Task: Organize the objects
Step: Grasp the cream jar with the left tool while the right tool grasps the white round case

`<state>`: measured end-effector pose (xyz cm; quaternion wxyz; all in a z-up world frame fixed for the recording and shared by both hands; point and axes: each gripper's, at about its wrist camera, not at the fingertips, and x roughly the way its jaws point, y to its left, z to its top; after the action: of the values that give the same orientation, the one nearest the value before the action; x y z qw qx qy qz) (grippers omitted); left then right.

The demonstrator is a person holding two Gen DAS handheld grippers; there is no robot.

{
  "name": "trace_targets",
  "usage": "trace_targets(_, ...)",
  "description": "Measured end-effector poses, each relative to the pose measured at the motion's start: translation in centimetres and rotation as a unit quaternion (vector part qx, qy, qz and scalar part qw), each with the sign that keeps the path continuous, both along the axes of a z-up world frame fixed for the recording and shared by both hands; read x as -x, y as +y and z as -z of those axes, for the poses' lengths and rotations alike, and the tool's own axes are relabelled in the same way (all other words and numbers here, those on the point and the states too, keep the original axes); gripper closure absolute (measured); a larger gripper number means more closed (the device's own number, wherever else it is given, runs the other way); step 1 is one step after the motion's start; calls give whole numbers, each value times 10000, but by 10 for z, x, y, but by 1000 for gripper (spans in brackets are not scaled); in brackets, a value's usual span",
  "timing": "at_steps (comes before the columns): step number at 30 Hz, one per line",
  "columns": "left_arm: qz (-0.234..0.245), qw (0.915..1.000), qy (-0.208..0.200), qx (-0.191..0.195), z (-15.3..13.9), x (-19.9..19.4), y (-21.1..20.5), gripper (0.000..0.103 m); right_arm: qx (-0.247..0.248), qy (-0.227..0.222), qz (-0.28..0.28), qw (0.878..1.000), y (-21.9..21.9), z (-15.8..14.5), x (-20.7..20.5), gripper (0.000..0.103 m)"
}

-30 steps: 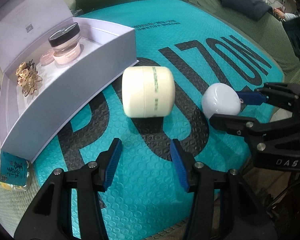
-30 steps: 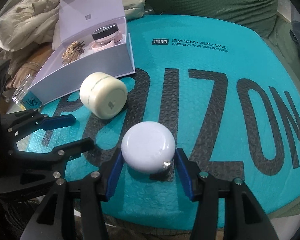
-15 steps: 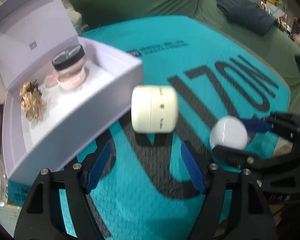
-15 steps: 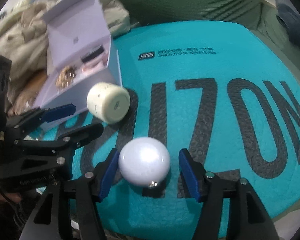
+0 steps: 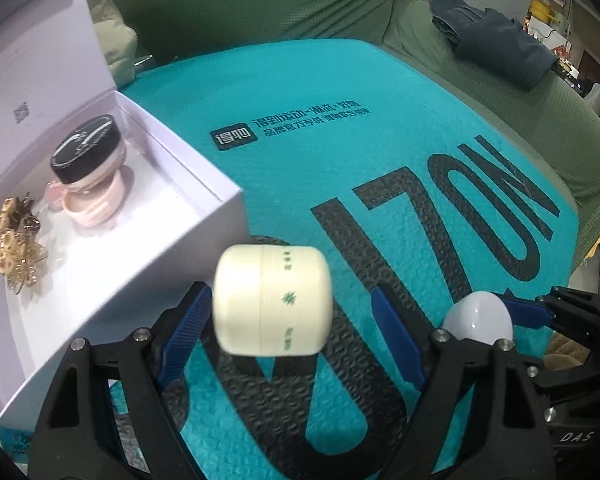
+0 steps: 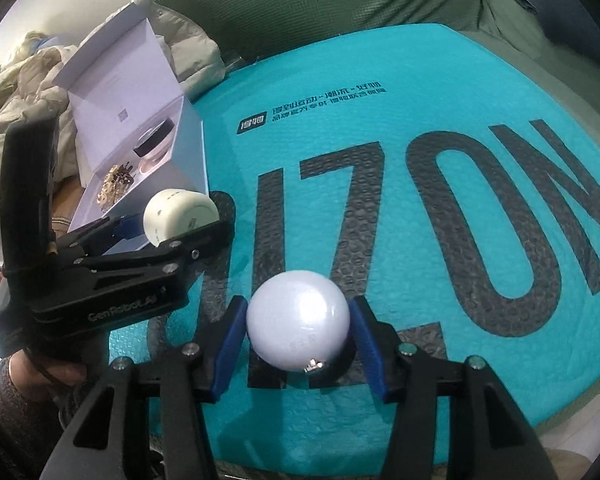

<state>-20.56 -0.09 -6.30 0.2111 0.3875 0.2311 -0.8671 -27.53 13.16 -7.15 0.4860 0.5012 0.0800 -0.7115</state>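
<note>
Right, both grippers sit low over the teal bubble-wrap mailer [image 5: 380,128] with the big black lettering, spread on a green-covered sofa [image 5: 260,4].

Left gripper [image 5: 290,334]: spread wide, blue pads either side of the cream cylindrical jar [image 5: 274,300], which lies on its side on the mailer. Clear gap to the pad on the jar's right; on the other side I can't tell whether the pad touches. From the right wrist view that jar [image 6: 180,216] sits between the left gripper's fingers, just beside the front wall of the lavender open cardboard box [image 6: 140,120].

Right gripper [image 6: 298,346]: partly closed around the white pearly round jar [image 6: 298,320], pads just beside its flanks; actual contact is not resolvable. Jar rests on the mailer over a black letter.

Inside the box [image 5: 204,216]: a pink jar with a black lid [image 5: 90,168] and a gold filigree hair clip [image 5: 18,248], side by side.

A dark blue folded garment [image 5: 496,44] lies on the sofa at the far right, well apart.
</note>
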Motion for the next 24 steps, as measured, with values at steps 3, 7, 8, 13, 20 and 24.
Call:
trace_targets(3,24,10000,-18,44,3,7,0,27,-98,104,-8,9999,-2,1,-3,49)
trace_targets(7,-53,9996,-237,117,9,14,1,47,-115,141,-6,9998,-2,1,-4,49)
trace_targets(8,-64,9996,-278,74,10,14,0,55,-106,129,0,9999,-3,2,-4,49)
trace_targets(13,-23,9995,-316,-72,12,10,2,55,-99,125,2,9999,-2,2,-4,49)
trace_targets(20,30,9992,-353,-206,11,-3,12,55,-110,147,6,9998,0,1,-4,49)
trace_targets(24,32,9990,-356,-276,8,-13,17,56,-126,186,13,9997,0,2,-4,49)
